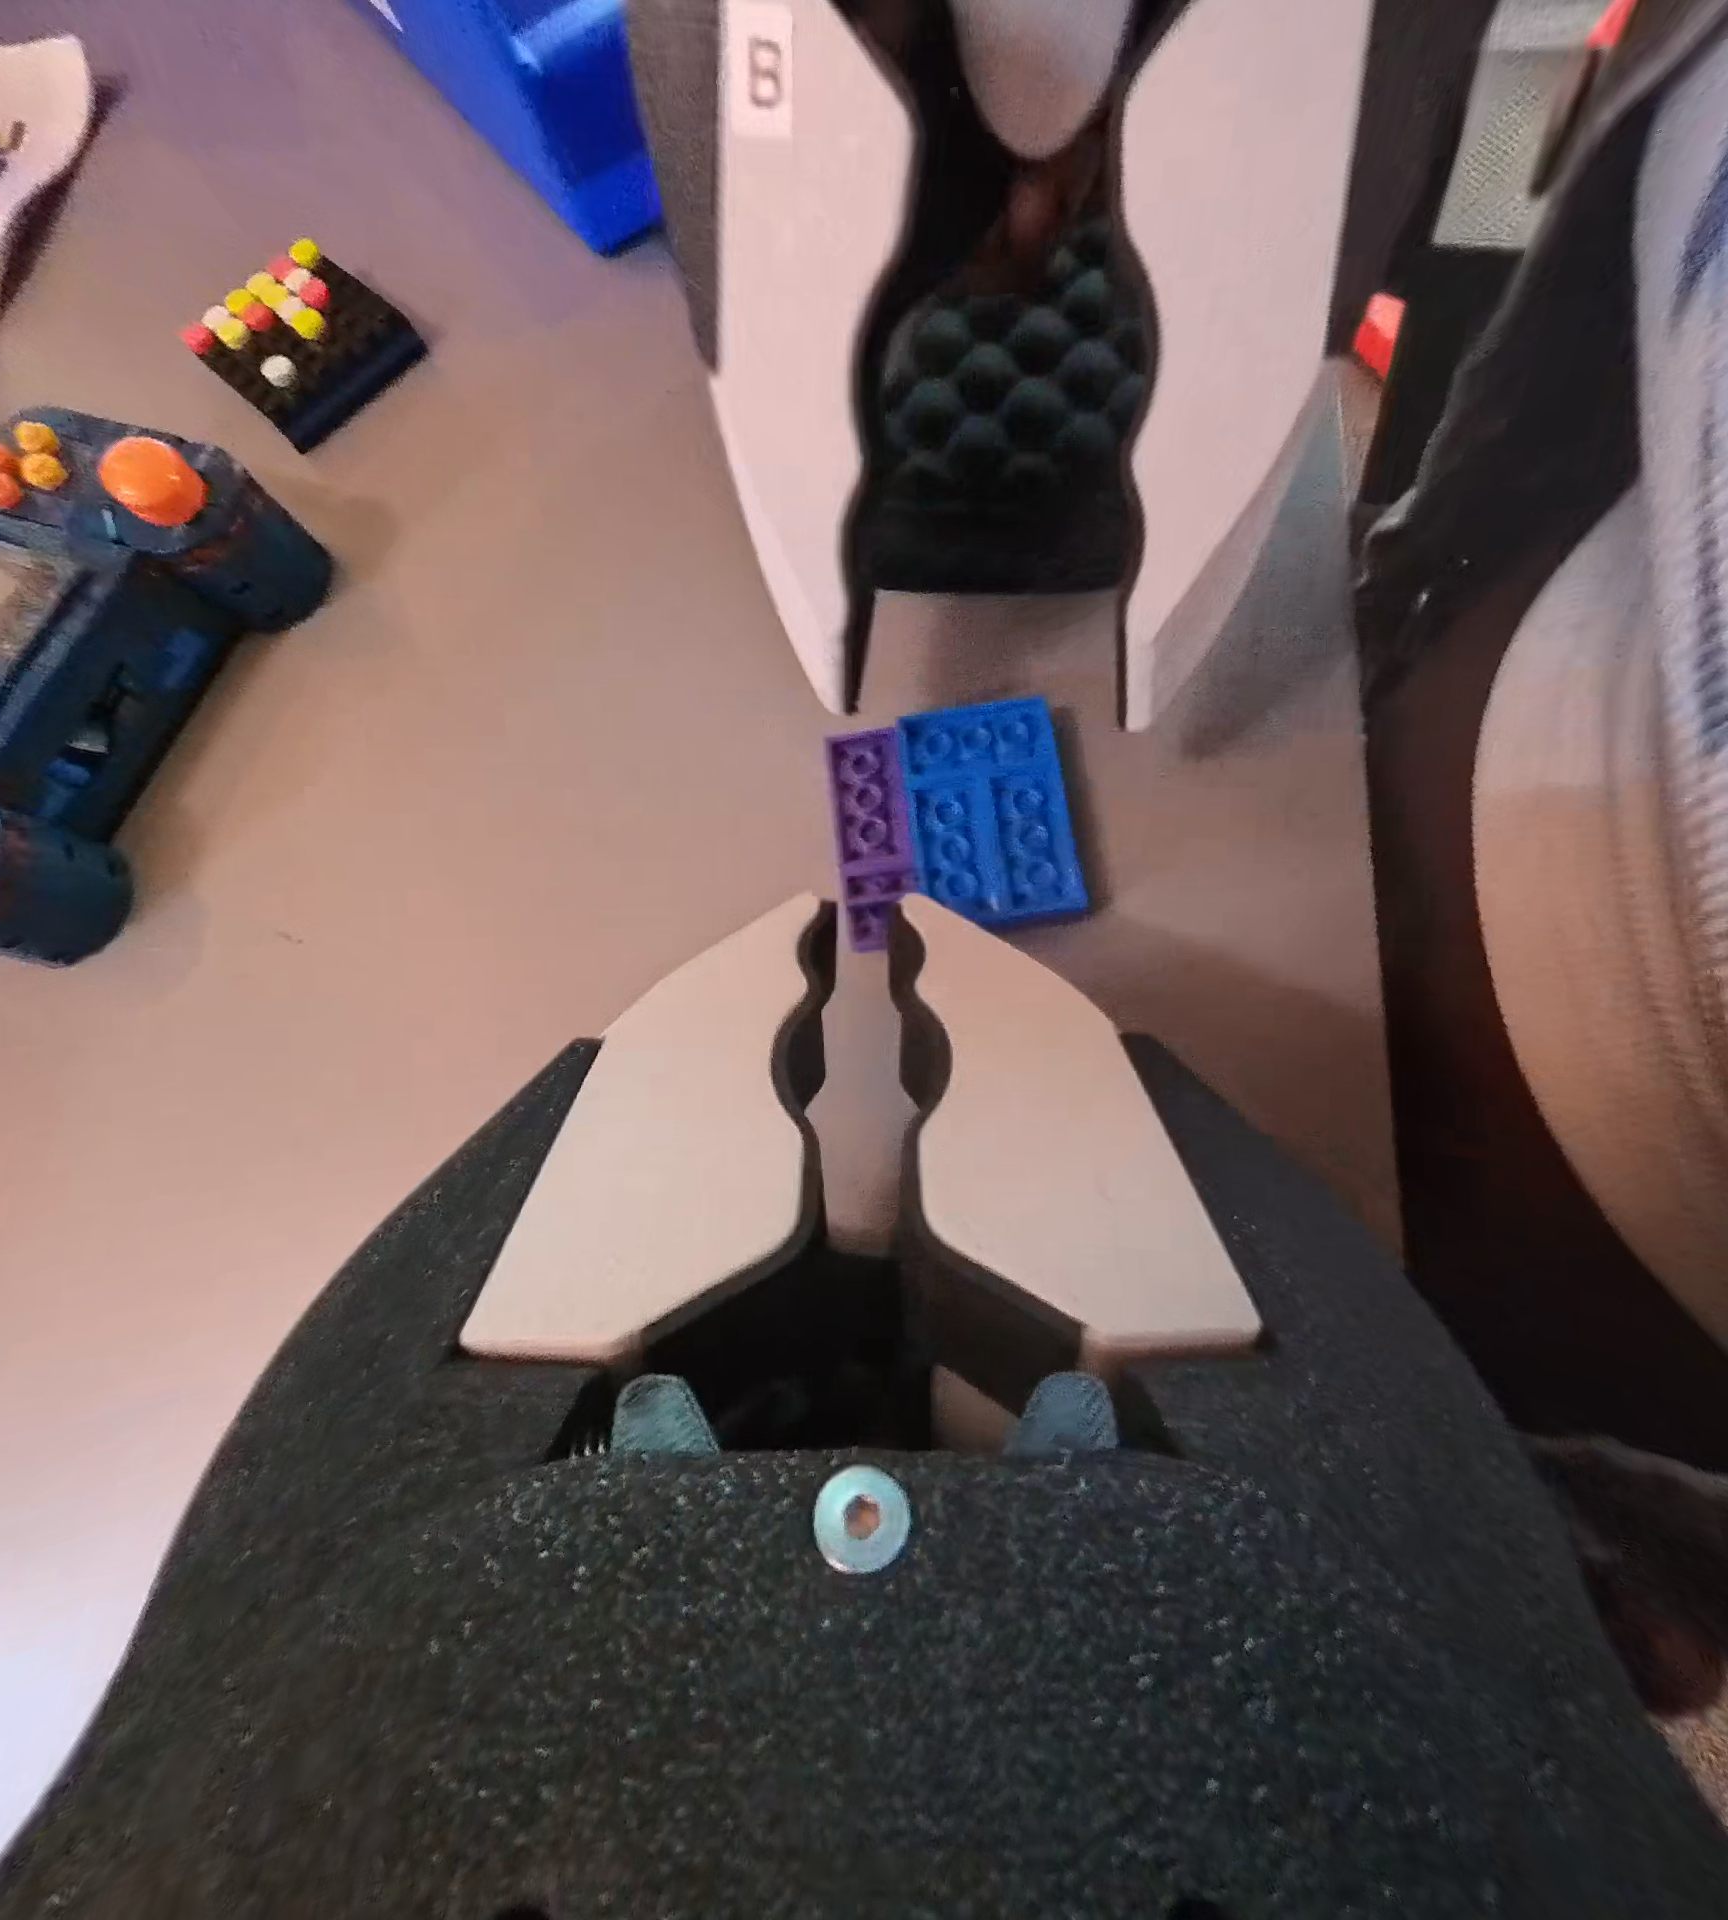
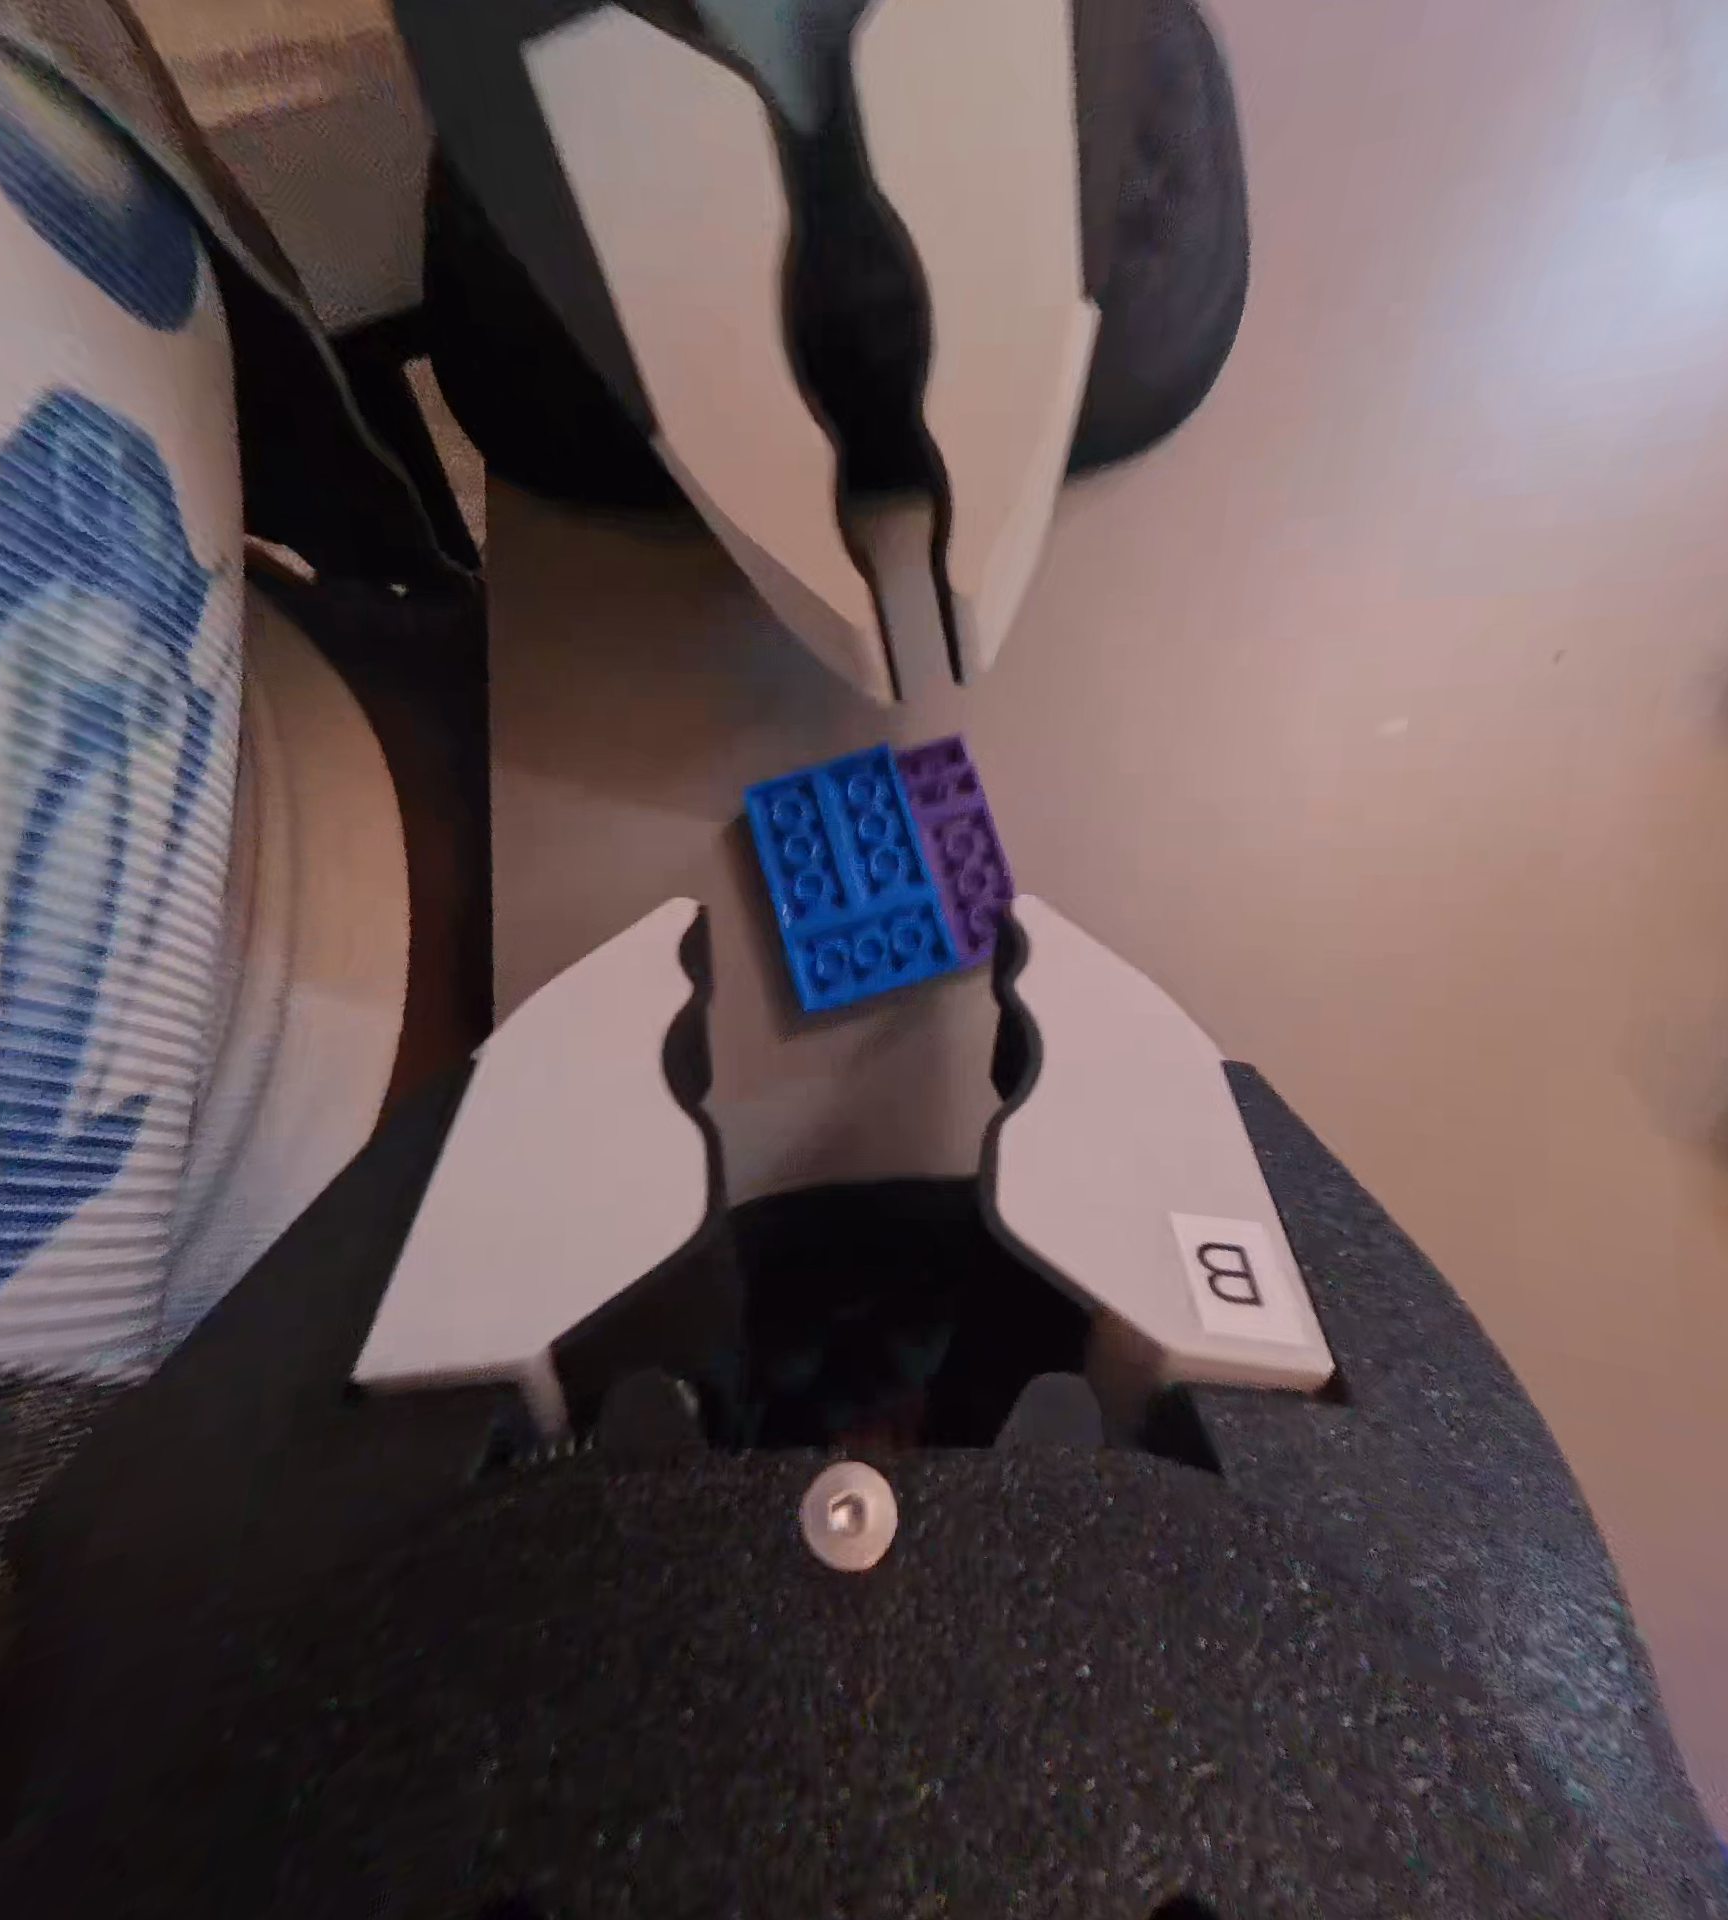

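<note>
A flat block of blue bricks [image 1: 990,821] joined to purple bricks [image 1: 868,805] lies on the beige table [image 1: 527,790]. My left gripper [image 1: 860,914] is almost shut, with only a narrow slit between the fingers, and empty. Its tips hover at the near end of the purple bricks. In the right wrist view the left gripper [image 2: 924,681] stands just clear of the purple bricks [image 2: 959,842]. My right gripper [image 2: 855,914] is open and empty. Its fingertips straddle the near end of the blue bricks [image 2: 844,883]. It faces the left gripper across the block [image 1: 985,712].
A dark blue game controller with orange knobs [image 1: 81,623] lies at the left. A black studded plate with red, yellow and white pegs [image 1: 304,338] sits behind it. A blue bin [image 1: 538,114] stands further back. A person in a white and blue striped garment [image 1: 1670,727] is at the table edge. Left tips to right tips: about 5 centimeters.
</note>
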`<action>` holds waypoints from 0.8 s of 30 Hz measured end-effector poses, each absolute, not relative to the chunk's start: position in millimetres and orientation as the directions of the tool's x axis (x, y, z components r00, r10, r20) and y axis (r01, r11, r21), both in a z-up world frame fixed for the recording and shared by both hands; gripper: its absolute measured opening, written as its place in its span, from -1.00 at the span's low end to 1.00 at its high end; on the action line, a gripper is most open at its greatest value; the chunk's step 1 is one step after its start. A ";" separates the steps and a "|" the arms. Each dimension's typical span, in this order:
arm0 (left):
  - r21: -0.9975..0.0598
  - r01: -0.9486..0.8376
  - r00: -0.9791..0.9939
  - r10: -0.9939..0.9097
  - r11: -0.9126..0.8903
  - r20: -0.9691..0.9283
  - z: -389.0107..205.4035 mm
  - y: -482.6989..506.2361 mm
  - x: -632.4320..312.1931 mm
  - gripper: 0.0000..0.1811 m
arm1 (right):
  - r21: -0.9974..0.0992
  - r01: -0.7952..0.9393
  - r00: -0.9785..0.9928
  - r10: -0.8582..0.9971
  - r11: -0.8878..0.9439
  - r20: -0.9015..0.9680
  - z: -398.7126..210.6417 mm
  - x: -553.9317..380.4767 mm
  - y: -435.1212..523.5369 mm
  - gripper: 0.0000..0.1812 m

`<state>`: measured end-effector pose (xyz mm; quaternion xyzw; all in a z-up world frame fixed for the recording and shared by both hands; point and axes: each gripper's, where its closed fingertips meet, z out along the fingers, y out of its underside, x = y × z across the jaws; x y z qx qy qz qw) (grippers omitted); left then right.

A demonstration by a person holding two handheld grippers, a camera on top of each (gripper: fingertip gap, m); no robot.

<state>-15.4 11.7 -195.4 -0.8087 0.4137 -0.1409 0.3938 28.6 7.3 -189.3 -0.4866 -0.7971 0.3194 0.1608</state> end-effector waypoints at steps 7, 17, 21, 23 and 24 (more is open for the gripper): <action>-0.727 -0.519 0.556 -0.823 -0.449 0.111 -203.2 12.2 -14.8 -0.97 | -0.636 0.623 -0.580 0.814 0.455 0.014 -199.1 19.0 -2.7 -0.51; -0.700 -0.568 0.520 -0.848 -0.433 0.103 -212.0 6.5 -12.8 -0.95 | -0.591 0.582 -0.628 0.770 0.559 0.110 -212.7 17.7 0.0 -0.63; -0.689 -0.535 0.563 -0.814 -0.489 0.140 -209.7 19.6 -19.1 -0.95 | -0.557 0.463 -0.693 0.673 0.689 0.257 -211.3 16.0 1.8 -0.64; -0.684 -0.549 0.547 -0.825 -0.480 0.140 -210.4 26.0 -17.5 -0.95 | -0.523 0.419 -0.717 0.624 0.742 0.311 -211.0 15.3 3.1 -0.63; -0.666 -0.561 0.547 -0.824 -0.492 0.147 -213.4 28.2 -17.0 -0.95 | -0.509 0.400 -0.728 0.602 0.762 0.329 -211.0 15.2 3.0 -0.63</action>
